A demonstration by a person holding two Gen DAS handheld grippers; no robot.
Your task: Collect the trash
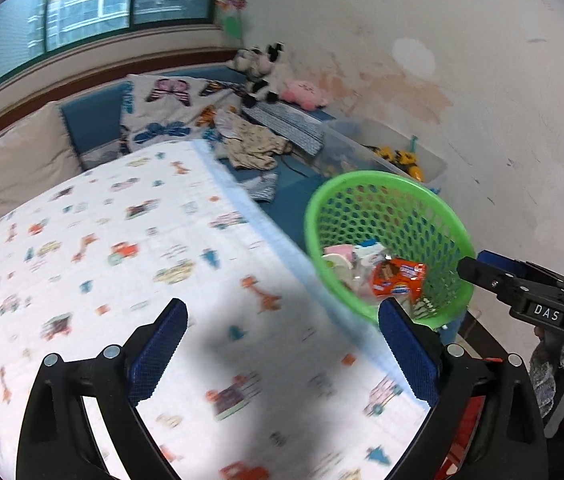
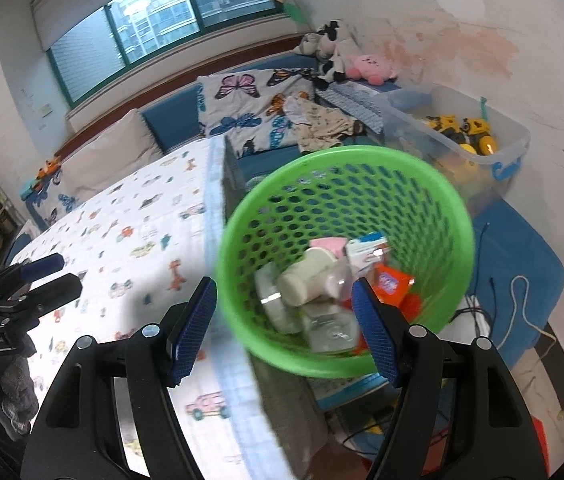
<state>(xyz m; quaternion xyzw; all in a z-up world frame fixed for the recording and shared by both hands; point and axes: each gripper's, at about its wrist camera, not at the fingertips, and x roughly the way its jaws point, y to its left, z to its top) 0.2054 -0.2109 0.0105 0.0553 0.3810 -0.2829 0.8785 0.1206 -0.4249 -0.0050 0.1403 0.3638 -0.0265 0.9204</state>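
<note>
- the green basket (image 2: 346,184) sits just off the right edge of the bed (image 2: 129,216), tilted so its open mouth faces up and toward the cameras.
- inside lie a pale tub (image 2: 306,276) with its long axis slanting from lower left to upper right, an orange wrapper (image 2: 394,284), a small white and blue carton (image 2: 366,250) and a clear plastic piece (image 2: 330,332).
- left gripper (image 1: 282,344) hangs over the patterned sheet (image 1: 121,240), fingers spread wide, nothing between them.
- right gripper (image 2: 284,328) is parted wide around the basket's near rim, gripping nothing; whether a pad touches the rim is unclear.
- behind the basket stands a clear storage bin (image 2: 498,148) with yellow toys (image 2: 462,132).
</note>
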